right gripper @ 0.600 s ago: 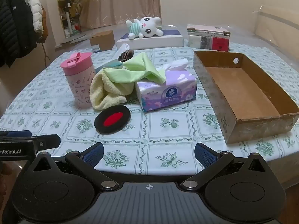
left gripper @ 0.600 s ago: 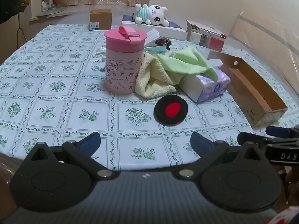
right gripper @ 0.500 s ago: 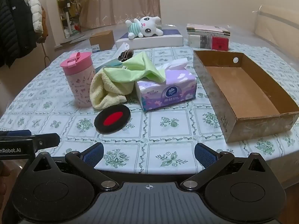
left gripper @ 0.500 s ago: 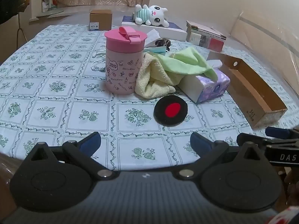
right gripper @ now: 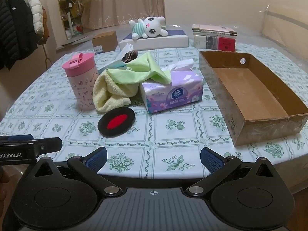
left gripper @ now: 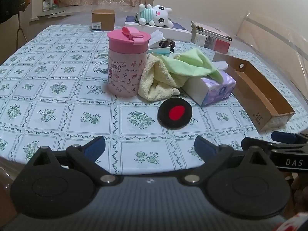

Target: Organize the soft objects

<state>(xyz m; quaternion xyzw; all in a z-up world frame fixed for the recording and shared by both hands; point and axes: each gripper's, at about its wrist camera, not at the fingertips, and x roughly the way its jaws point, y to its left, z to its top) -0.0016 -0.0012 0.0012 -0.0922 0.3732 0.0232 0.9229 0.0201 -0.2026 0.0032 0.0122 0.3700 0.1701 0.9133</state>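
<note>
One table [right gripper: 173, 165] in a floral grid cloth fills both wrist views, its near edge curving just under the two grippers. One open cardboard tray [right gripper: 248, 88], bare inside, lies to the right of the purple tissue pack [right gripper: 173, 94], with a strip of cloth between them. The tissue pack is the hub of the clutter: one green cloth [right gripper: 138, 71] drapes over its top and left end, and one yellow towel [right gripper: 109, 92] slumps against its left side, partly under the green cloth. One pink lidded cup [right gripper: 81, 82] stands upright just left of the towel, touching it. One black round pad with a red centre [right gripper: 116, 122] lies flat in front of the towel, near the pack's left front corner. Behind the pack, one white plush rabbit [right gripper: 148, 28] lies on a flat white box [right gripper: 154, 41]; one stack of books [right gripper: 214, 38] sits to its right and one small carton [right gripper: 105, 41] to its left. Open cloth runs between the pad and the near table edge. The left gripper [left gripper: 149, 147] and the right gripper [right gripper: 153, 157] hang over that edge, both with jaws spread wide and nothing between them.
</note>
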